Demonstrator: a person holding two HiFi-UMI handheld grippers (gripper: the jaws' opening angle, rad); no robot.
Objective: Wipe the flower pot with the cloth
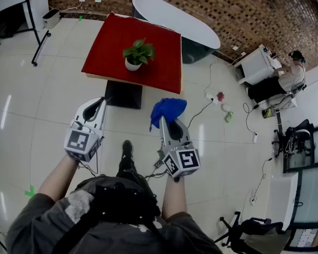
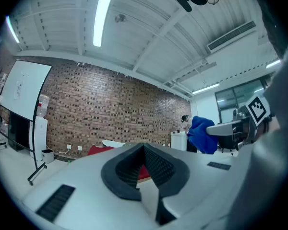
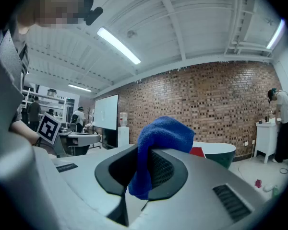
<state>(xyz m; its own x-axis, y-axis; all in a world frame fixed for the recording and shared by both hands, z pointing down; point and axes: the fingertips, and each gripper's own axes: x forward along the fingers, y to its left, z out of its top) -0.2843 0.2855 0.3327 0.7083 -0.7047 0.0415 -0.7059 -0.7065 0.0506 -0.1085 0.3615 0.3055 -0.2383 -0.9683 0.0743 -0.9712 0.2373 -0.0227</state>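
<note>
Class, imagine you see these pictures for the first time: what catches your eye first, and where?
The bright red table stands ahead, a green plant in a white flower pot near its middle. Nearer, a blue cloth hangs clamped in the right gripper; the left gripper is shut and empty.

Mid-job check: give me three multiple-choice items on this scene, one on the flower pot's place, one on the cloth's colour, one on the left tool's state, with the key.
1. Where does the flower pot stand? A on the floor; B on the red table; C on a chair.
2. What colour is the cloth? A blue; B yellow; C white.
3. How is the left tool? A shut on the cloth; B wide open; C shut, empty.
Key: 1 B, it sits on the tabletop; 2 A, blue fabric hangs from the right tool; 3 C, its jaws meet around nothing.
</note>
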